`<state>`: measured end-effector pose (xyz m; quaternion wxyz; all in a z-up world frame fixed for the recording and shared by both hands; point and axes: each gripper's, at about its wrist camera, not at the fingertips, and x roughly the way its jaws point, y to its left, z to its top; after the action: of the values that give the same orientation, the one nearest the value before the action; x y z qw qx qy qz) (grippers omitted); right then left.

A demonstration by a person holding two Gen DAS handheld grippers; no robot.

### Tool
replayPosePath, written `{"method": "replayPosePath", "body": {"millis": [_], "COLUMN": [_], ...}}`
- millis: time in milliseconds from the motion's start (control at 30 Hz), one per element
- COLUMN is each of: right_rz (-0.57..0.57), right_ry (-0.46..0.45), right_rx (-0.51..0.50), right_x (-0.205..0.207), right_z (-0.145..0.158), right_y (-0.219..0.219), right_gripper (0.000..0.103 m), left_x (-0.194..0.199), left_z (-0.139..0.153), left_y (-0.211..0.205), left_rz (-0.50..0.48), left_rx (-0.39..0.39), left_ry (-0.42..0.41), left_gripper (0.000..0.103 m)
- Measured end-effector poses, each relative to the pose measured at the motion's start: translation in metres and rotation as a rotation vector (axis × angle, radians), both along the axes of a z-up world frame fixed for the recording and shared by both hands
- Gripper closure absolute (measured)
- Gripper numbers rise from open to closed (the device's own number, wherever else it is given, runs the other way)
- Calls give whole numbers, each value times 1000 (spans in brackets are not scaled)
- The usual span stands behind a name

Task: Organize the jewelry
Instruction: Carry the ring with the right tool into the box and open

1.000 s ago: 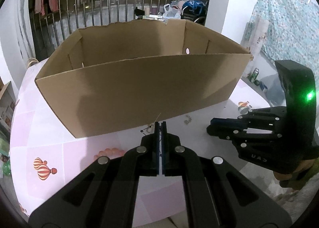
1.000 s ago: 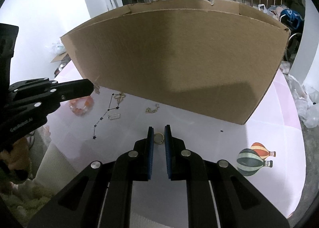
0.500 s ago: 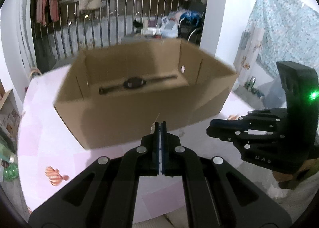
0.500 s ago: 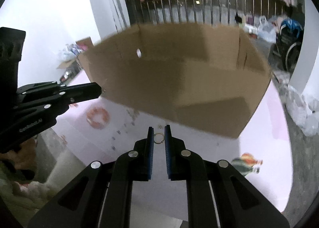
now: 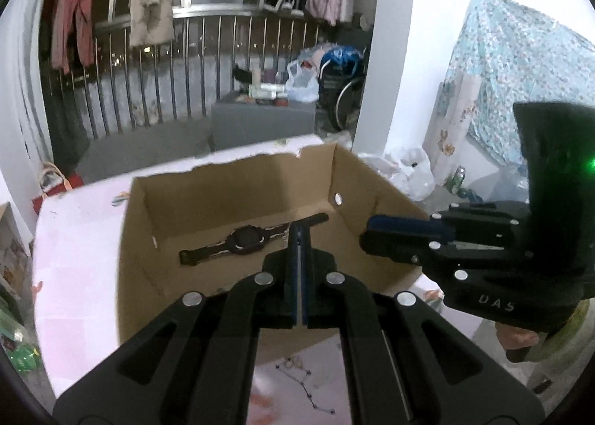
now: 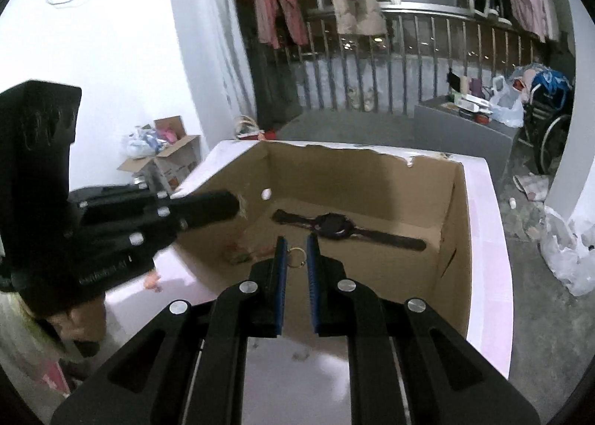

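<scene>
The right gripper [image 6: 295, 250] pinches a small gold ring [image 6: 296, 257] upright between its blue-padded fingers [image 6: 279, 268], above the near part of the open brown cardboard box [image 6: 455, 239]. The left gripper [image 5: 299, 239] has its jaws pressed together, with a thin pale chain piece [image 5: 285, 235] at the tips; whether it is clamped there is unclear. It hangs over the box's near wall, the right gripper just beside it over the right rim. A black wristwatch [image 5: 245, 240] lies flat on the box floor, with bare cardboard around it. The far rim is torn and ragged. The box sits on a pink table [image 5: 74, 250]; a dark beaded chain [image 5: 308, 387] lies outside the near wall.
</scene>
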<state>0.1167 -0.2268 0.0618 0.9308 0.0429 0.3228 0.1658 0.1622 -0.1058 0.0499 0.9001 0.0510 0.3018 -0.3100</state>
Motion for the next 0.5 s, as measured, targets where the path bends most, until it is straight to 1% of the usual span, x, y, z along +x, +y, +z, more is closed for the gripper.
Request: {"method": "replayPosePath", "body": {"millis": [133, 200, 267, 300, 333, 400, 467, 500], "right_rz": [-29, -44, -54, -57, -63, -73, -82, -88], "right_ry": [33, 44, 57, 62, 61, 55, 46, 39], "right_rx": [-7, -13, -5, 6, 13, 22, 36, 46], "right_x": [26, 34, 39, 40, 40, 38, 35, 34], "right_z": [-9, -12, -16, -17, -17, -17, -15, -14], "right_y": [-5, -6, -8, -9, -11, -16, -20, -24], "right_gripper": [92, 92, 91, 91, 91, 90, 88, 84], "left_x": [33, 40, 46, 46, 46, 45, 44, 43], "left_z": [-20, -27, -32, -33, -33, -33, -32, -31], "left_y": [-11, -14, -16, -16, -15, -10, -6, -3], "left_rz": [10, 4, 4, 7, 10, 10, 24, 30], "left_rx": [9, 6, 4, -3, -15, -45, -54, -58], "left_ry": [77, 103, 125, 126, 125, 134, 126, 124], "left_gripper": [102, 101, 89, 81, 78, 76, 74, 74]}}
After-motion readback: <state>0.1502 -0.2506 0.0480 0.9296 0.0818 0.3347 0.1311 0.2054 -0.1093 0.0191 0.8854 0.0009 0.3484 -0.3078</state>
